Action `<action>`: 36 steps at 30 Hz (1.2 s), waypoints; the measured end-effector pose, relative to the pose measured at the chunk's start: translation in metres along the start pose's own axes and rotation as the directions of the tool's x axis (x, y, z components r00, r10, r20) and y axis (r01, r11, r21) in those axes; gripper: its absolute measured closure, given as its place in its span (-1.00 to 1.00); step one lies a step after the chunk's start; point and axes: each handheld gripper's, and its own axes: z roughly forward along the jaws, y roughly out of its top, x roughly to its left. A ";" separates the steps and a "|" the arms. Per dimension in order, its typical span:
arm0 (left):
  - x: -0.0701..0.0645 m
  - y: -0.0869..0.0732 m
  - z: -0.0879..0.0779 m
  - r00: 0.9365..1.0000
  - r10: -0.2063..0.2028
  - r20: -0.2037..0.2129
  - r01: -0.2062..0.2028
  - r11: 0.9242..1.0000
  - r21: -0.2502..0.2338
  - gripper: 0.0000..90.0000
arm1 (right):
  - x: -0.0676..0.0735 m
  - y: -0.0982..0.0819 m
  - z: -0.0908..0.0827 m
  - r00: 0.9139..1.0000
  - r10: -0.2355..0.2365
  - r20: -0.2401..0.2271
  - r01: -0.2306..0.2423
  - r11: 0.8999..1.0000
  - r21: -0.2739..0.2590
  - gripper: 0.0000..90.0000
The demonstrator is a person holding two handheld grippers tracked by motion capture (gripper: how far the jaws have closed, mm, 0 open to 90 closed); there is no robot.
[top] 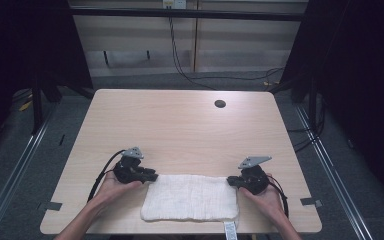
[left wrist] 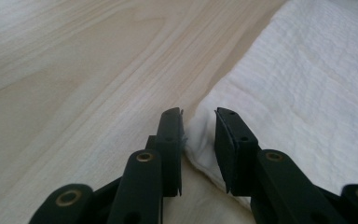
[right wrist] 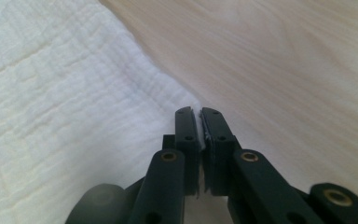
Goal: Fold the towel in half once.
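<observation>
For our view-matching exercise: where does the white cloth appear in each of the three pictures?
High view: white cloth at the table's near edge, between both grippers.
Left gripper view: right side, corner between the jaws.
Right gripper view: left side, corner pinched.
Shared landmark: the cloth's far corners.

My left gripper and right gripper: black jaws, brass-coloured pivot screws, grey three-cornered top plates, black trailing cables.

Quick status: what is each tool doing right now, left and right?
Left tool: jaws apart, corner of the white crinkled cotton cloth between them, not yet pinched.
Right tool: closed on the cloth's far corner.
</observation>
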 end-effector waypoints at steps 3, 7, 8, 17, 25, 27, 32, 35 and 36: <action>-0.004 0.002 0.002 1.000 -0.007 0.000 0.007 1.000 0.008 0.60 | -0.008 0.003 -0.002 1.000 0.006 0.008 -0.006 1.000 -0.002 0.92; -0.013 0.008 0.007 1.000 0.021 -0.002 -0.021 0.999 0.037 0.62 | -0.021 0.003 -0.001 0.999 0.025 0.022 -0.025 1.000 0.013 0.92; -0.013 0.009 0.009 1.000 0.026 0.006 -0.026 0.999 0.046 0.65 | -0.023 0.002 0.000 0.999 0.033 0.016 -0.033 0.999 0.009 0.92; -0.012 0.011 0.016 0.999 0.015 0.046 -0.016 1.000 0.021 0.93 | -0.026 -0.001 -0.012 0.994 0.086 0.062 -0.085 0.996 -0.027 0.44; -0.009 0.010 0.016 0.998 0.004 0.058 -0.005 1.000 0.018 0.93 | 0.035 0.011 -0.033 1.000 0.000 -0.024 -0.002 0.995 -0.097 0.34; -0.008 0.009 0.016 0.998 0.001 0.059 -0.002 1.000 0.015 0.93 | 0.056 0.014 -0.032 0.998 -0.032 -0.056 0.026 0.994 -0.105 0.33; -0.007 0.008 0.016 0.997 -0.003 0.075 0.002 1.000 0.006 0.92 | 0.096 0.025 -0.020 0.985 -0.091 -0.150 0.077 0.992 -0.098 0.29; -0.007 0.008 0.016 0.997 -0.007 0.076 0.007 1.000 0.006 0.92 | 0.116 0.037 -0.007 0.974 -0.109 -0.199 0.093 0.992 -0.089 0.31; -0.007 0.008 0.016 0.997 -0.006 0.074 0.006 1.000 0.006 0.92 | 0.120 0.039 -0.002 0.971 -0.118 -0.207 0.103 0.991 -0.082 0.31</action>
